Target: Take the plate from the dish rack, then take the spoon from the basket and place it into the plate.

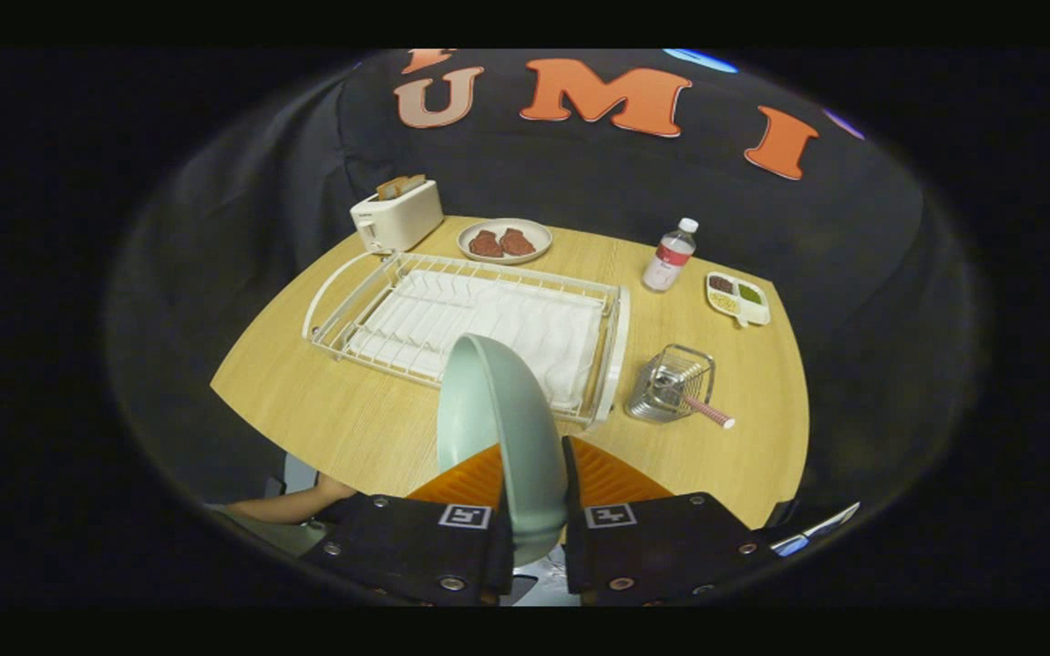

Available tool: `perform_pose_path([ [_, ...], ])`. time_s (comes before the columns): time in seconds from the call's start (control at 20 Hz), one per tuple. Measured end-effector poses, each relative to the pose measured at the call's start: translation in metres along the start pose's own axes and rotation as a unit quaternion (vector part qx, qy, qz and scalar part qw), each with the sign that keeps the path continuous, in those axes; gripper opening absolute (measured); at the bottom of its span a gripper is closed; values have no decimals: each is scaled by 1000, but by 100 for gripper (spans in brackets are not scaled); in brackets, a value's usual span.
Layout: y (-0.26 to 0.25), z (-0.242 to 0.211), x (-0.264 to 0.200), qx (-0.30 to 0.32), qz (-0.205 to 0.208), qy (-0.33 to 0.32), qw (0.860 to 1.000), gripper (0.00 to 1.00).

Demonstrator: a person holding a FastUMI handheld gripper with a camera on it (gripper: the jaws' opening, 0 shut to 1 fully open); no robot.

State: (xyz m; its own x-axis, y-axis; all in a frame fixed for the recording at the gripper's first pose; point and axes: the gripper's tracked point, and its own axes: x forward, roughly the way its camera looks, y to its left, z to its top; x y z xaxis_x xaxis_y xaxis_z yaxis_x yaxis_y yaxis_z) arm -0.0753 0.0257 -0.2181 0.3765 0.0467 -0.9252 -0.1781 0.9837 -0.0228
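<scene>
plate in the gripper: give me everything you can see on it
The plate is pale green, smooth and glossy, like ceramic or plastic, with a deep bowl-like curve. It stands on edge, rim up, clamped between the gripper fingers, which press on both faces. It is lifted above the wooden table, in front of the near edge of the white dish rack. Nothing lies in it.

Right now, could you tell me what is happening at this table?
The hand-held gripper is shut on a pale green round plate, held on edge between its fingers above the near side of the wooden table. Just beyond the plate sits the white wire dish rack, with no dishes in it. To its right a small wire basket lies tipped over, with the pink-handled spoon poking out. So the plate is out of the rack; the spoon is not yet picked up.
</scene>
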Motion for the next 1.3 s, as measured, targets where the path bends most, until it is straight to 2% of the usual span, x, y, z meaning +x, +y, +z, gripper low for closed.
perform_pose_path([
  [0.4,24,-81,48,70,84,49,993,23],
  [0.65,37,-101,76,138,149,53,978,23],
  [0.85,36,-104,90,180,176,50,967,23],
  [1.0,34,-104,101,196,179,50,963,25],
  [1.1,26,-106,110,187,158,49,968,28],
  [1.15,22,-107,114,183,150,52,970,35],
  [1.3,17,-109,125,185,133,55,972,44],
])
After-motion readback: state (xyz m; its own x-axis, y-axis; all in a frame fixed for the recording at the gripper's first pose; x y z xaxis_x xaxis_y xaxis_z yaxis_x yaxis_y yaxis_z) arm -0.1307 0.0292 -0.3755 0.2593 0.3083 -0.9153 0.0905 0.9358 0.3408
